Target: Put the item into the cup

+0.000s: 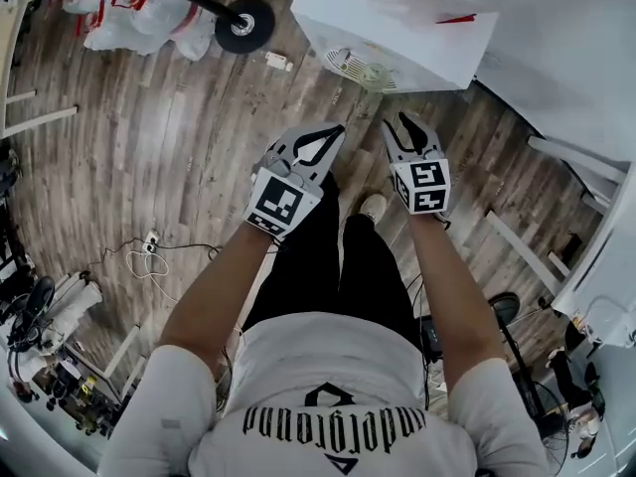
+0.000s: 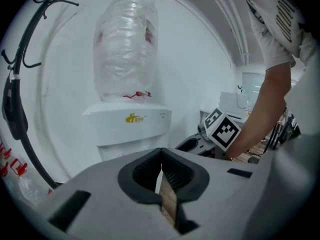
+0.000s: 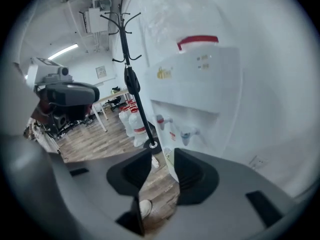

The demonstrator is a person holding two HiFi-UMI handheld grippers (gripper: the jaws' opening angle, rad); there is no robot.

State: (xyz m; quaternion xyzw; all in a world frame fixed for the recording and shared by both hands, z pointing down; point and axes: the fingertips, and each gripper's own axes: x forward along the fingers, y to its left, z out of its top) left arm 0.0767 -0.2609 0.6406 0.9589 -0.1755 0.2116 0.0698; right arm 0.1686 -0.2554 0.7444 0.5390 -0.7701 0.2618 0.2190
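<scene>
1. Two grippers hover before the water dispenser [image 2: 127,124]: the left gripper [image 1: 336,130] has its jaws pressed together, empty, and the right gripper [image 1: 399,122] has its jaws wide, empty.
2. No item or cup shows near the dispenser, so finding both likely comes first.

A white water dispenser [image 1: 417,28] blocks the way just ahead of the left gripper [image 1: 338,129] and right gripper [image 1: 400,120]. Left of it stands a coat stand [image 1: 245,25]. The wood floor [image 1: 179,137] lies open below.

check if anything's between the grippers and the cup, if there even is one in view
No cup or item shows in any view, so no blockage can be judged. The left gripper is shut and empty, the right gripper open and empty, both facing the water dispenser.
</scene>
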